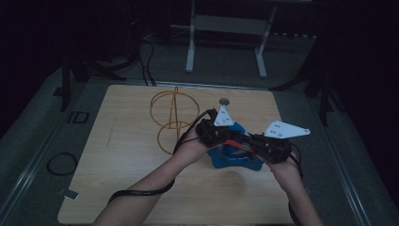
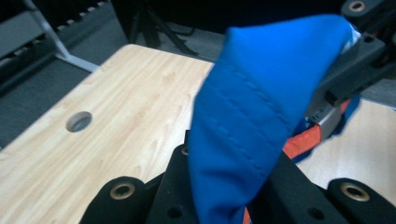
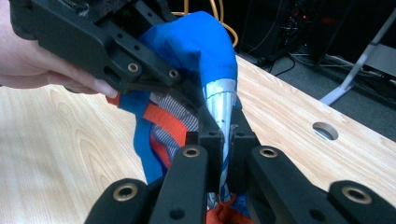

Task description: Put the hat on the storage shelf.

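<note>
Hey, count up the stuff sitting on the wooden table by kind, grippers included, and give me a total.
Blue cloth bag: 1
Yellow wire stand: 1
Grippers, left gripper and right gripper, both clamped on the bag: 2
Total: 4

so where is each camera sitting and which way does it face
high view: above the person's side, looking forward and down on the wooden table; both forearms enter from below, left gripper and right gripper meeting on the blue bag.
left gripper view: rides that gripper, looking along its black jaws, shut on the blue fabric.
right gripper view: rides the right gripper, jaws shut on the bag; a hand shows.
Shared: both gripper views show the bag and the table's round hole.
</note>
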Action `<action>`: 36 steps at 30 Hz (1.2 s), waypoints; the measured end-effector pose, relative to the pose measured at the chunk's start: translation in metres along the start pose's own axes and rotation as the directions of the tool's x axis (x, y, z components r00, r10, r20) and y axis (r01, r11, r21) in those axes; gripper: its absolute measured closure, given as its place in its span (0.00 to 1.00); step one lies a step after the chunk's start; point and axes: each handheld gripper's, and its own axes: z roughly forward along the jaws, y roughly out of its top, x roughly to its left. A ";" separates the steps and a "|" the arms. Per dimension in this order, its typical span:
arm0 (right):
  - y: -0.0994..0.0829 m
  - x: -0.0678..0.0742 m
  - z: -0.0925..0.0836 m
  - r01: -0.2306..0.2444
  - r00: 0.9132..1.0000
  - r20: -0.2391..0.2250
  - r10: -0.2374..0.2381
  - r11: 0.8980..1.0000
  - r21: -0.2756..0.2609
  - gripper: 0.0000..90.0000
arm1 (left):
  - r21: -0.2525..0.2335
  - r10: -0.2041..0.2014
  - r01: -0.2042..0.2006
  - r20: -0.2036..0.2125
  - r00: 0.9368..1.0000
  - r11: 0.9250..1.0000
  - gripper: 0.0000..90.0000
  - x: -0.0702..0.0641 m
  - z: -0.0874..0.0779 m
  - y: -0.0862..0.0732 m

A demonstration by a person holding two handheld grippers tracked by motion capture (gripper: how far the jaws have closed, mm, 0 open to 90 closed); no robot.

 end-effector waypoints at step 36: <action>-0.007 0.016 -0.048 -0.009 0.997 -0.074 0.000 0.991 -0.134 0.63 | -0.390 0.200 -0.181 0.008 0.980 0.903 0.98 0.032 -0.074 -0.004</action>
